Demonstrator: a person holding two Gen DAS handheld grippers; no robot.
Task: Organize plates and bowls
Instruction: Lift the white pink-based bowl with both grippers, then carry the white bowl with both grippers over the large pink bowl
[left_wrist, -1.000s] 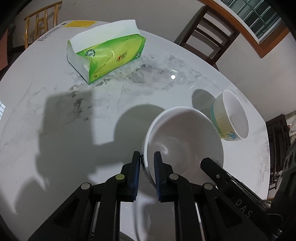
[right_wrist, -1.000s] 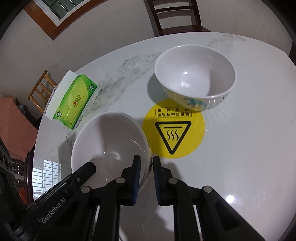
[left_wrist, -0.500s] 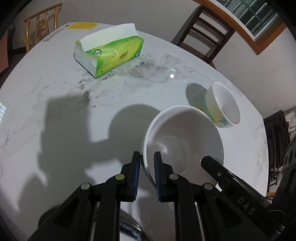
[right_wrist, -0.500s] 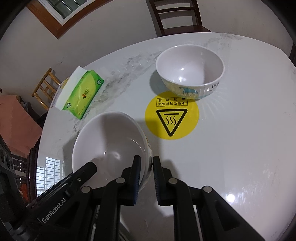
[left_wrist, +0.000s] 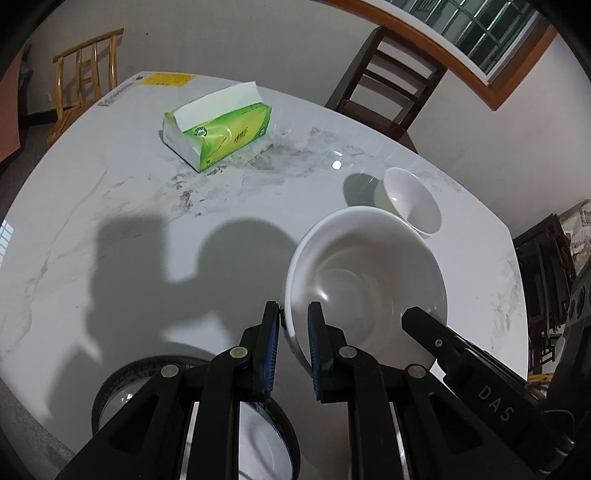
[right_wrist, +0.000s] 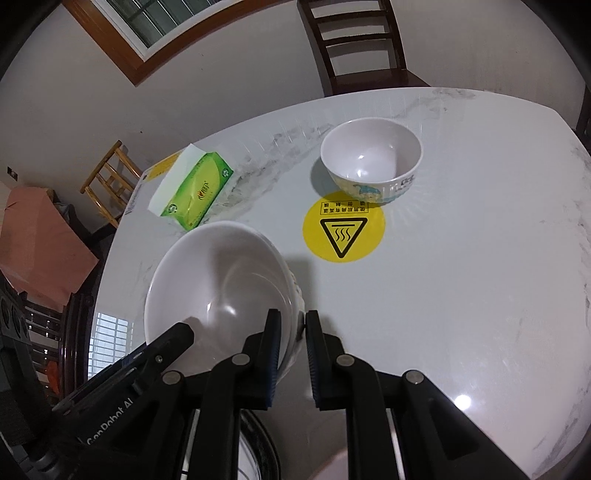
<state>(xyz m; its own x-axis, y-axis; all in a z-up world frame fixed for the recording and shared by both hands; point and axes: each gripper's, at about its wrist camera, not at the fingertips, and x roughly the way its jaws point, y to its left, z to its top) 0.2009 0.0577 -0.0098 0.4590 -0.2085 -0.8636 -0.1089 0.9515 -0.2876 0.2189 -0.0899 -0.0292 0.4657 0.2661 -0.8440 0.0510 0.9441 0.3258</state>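
Observation:
A large white bowl (left_wrist: 369, 280) hangs above the marble table, held from both sides. My left gripper (left_wrist: 291, 332) is shut on its near-left rim, one pad inside and one outside. My right gripper (right_wrist: 291, 332) is shut on the opposite rim of the same bowl (right_wrist: 221, 280). A smaller white bowl (right_wrist: 371, 160) with a blue printed pattern stands on the table beyond it, seen also in the left wrist view as the small bowl (left_wrist: 410, 199) behind the held one. A dark-rimmed dish (left_wrist: 258, 443) lies under my left gripper at the near edge.
A green tissue box (left_wrist: 218, 133) lies at the table's far side. A round yellow hot-surface sticker (right_wrist: 343, 225) marks the tabletop near the small bowl. Wooden chairs (left_wrist: 388, 92) stand around the table (right_wrist: 480, 258); its edge runs close on the right.
Both grippers have risen with the large bowl, which now hangs higher above the table. The small bowl and tissue box look farther away, and the dark-rimmed dish has come into view below.

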